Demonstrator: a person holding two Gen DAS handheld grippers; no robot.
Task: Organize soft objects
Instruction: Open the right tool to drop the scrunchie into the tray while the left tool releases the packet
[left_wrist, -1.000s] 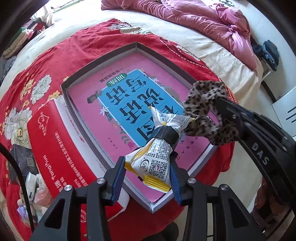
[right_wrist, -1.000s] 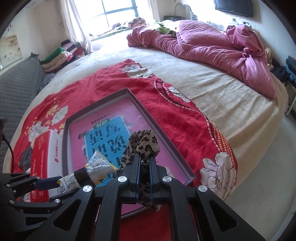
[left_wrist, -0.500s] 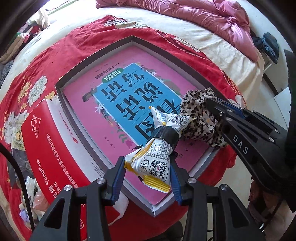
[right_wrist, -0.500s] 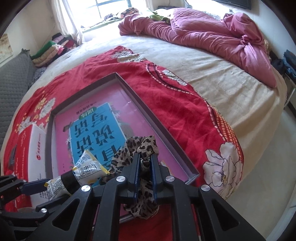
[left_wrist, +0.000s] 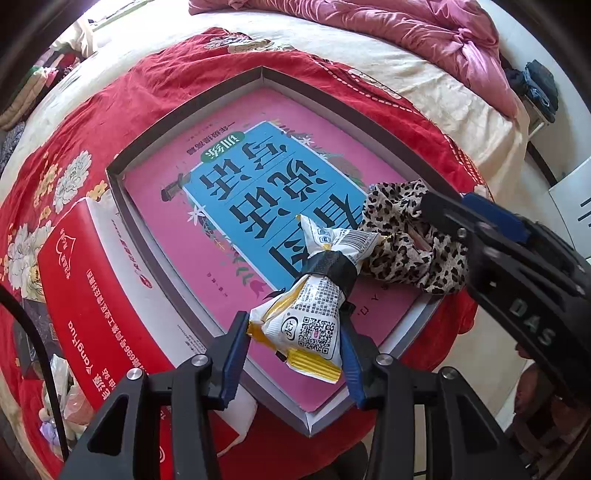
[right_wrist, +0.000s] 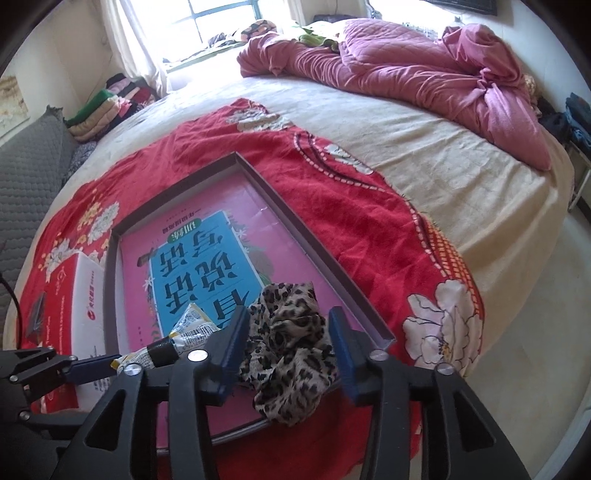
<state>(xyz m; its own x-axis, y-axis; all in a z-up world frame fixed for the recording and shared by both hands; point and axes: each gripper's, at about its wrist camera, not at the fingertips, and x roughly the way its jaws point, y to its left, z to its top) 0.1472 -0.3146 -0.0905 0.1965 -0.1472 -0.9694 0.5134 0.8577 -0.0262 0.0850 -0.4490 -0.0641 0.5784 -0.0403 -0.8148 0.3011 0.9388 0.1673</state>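
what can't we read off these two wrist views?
- Snack packet: its underside, both views; the left tool grips it.
- Leopard scrunchie: whether it rests fully inside the tray; in the right wrist view the opening right tool straddles it.
- Red-and-white box: lower end cut off, left wrist view, behind the tool body.

Leopard-print scrunchie (right_wrist: 291, 341), crumpled, lain between the opening right jaws, unpressed. Yellow-white snack packet (left_wrist: 314, 306), black-banded at the waist, clamped between the left jaws.
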